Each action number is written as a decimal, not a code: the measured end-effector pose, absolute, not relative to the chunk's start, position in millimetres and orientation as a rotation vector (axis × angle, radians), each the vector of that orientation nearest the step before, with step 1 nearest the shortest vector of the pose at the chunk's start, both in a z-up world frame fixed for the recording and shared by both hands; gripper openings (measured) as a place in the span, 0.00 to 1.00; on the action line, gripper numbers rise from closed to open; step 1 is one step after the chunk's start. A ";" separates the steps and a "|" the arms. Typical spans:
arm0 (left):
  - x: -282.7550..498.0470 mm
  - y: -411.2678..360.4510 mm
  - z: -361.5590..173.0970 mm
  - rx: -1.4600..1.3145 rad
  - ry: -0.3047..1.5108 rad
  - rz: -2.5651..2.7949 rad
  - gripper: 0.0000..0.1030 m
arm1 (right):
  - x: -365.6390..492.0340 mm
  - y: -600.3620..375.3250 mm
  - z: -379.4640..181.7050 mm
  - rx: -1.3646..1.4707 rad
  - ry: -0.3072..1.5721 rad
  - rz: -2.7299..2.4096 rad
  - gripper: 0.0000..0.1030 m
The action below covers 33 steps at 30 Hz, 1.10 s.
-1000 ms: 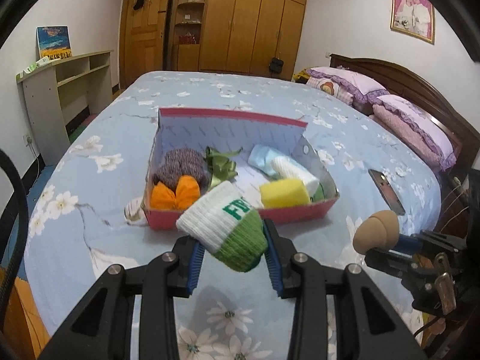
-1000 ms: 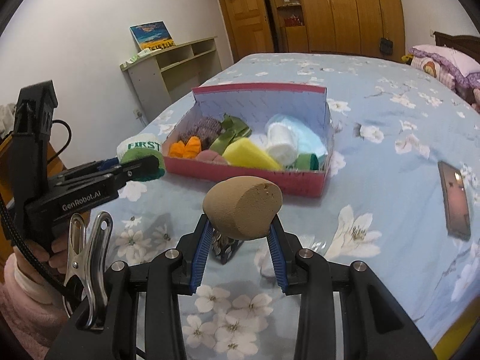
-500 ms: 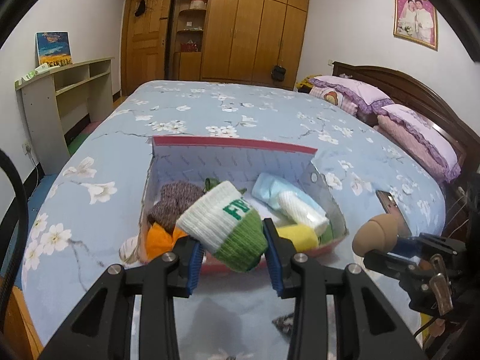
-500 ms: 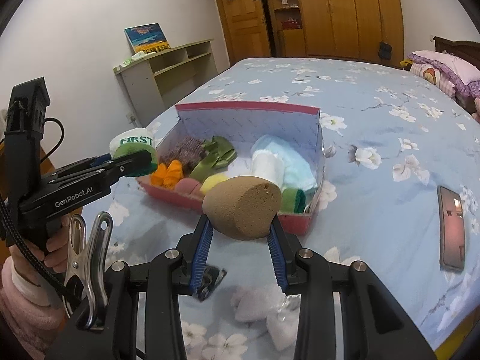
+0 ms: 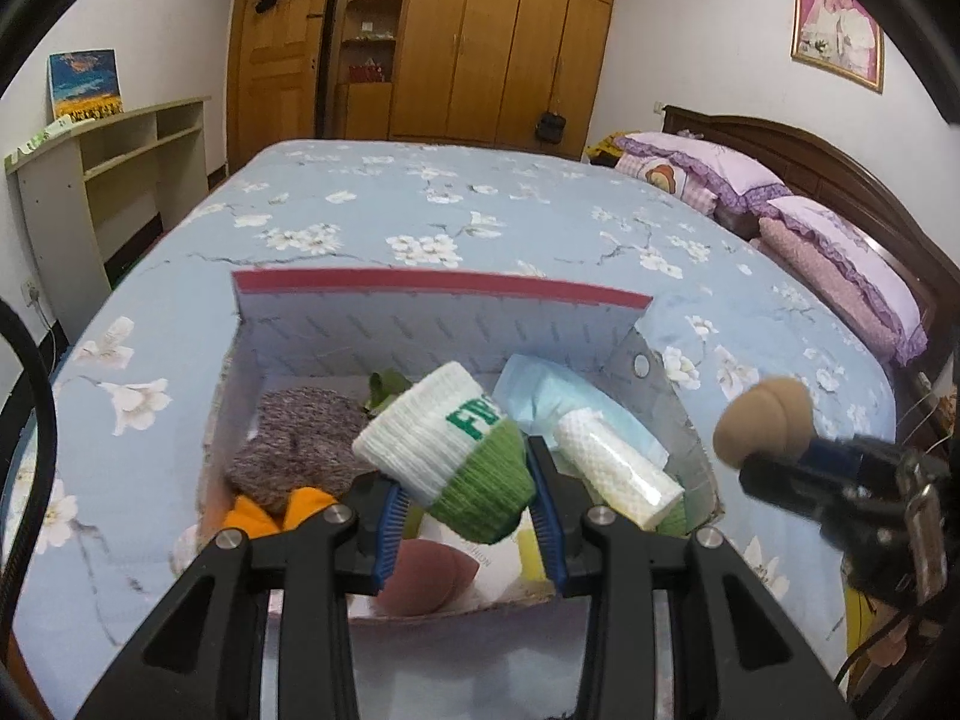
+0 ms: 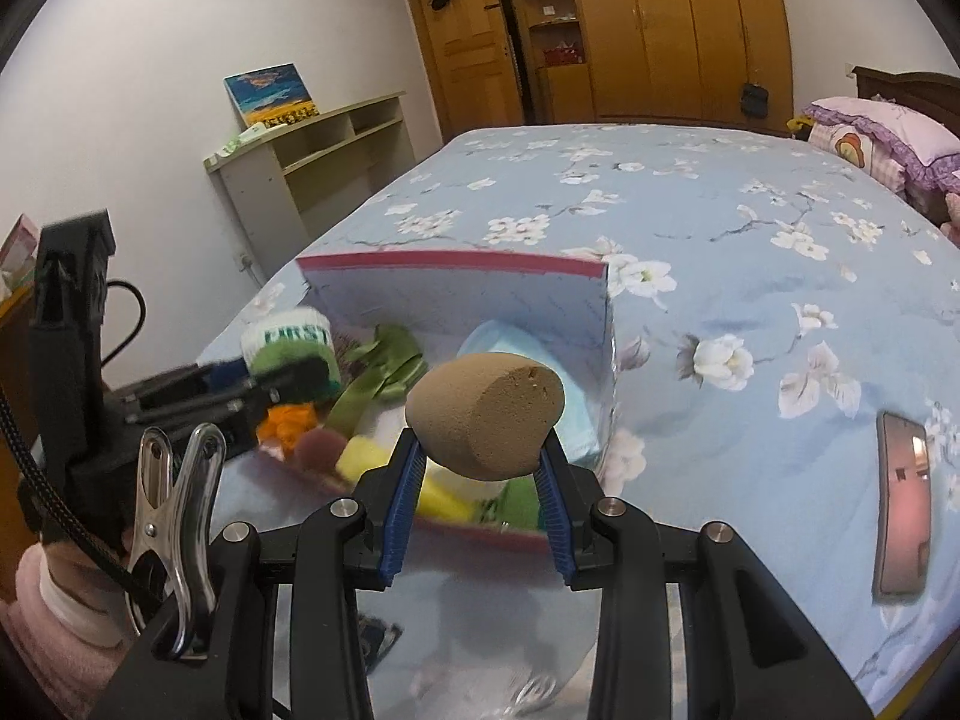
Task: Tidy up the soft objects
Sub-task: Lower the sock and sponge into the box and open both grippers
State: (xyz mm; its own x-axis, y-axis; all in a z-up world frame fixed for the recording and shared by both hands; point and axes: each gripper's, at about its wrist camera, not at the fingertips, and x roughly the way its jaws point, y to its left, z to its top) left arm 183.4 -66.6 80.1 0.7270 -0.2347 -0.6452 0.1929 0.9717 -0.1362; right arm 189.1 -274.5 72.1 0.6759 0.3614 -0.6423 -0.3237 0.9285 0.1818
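A pink-rimmed cardboard box [image 5: 438, 291] [image 6: 456, 261] lies on the flowered bed, holding several soft items. My left gripper [image 5: 471, 498] is shut on a white and green knit sock roll [image 5: 447, 456] [image 6: 291, 345], held just above the box's near half. My right gripper [image 6: 480, 462] is shut on a tan makeup sponge [image 6: 486, 414] [image 5: 765, 420], hanging over the box's near right corner. Inside the box lie a grey knit piece [image 5: 294, 444], an orange cloth [image 5: 282, 513], a white roll [image 5: 618, 471], a light blue pack [image 5: 552, 396] and a pink sponge [image 5: 426, 576].
A dark phone [image 6: 903, 480] lies on the bedspread right of the box. Pink pillows [image 5: 840, 264] and a wooden headboard stand at the right. A pale shelf unit [image 5: 90, 180] stands against the left wall, wardrobes at the back. A sleeve [image 6: 42, 642] shows at the lower left.
Both grippers have moved forward toward the box with their loads. The box now fills the lower middle of each view, and the sock roll and sponge hang over it.
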 end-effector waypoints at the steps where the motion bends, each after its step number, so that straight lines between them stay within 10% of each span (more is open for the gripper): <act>1: 185.9 -68.9 77.0 -0.060 0.727 -0.238 0.37 | 192.6 -274.7 71.3 0.055 0.735 0.383 0.37; 33: 209.8 -58.4 19.6 -0.089 0.841 -0.207 0.38 | 272.0 -264.1 17.7 0.055 0.852 0.300 0.38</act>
State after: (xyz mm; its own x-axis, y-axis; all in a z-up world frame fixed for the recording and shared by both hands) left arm 209.8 -58.4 19.6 0.6483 -0.2168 -0.7299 0.1464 0.9762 -0.1599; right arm 272.0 -264.1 17.7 0.6194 0.2825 -0.7324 -0.2387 0.9566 0.1671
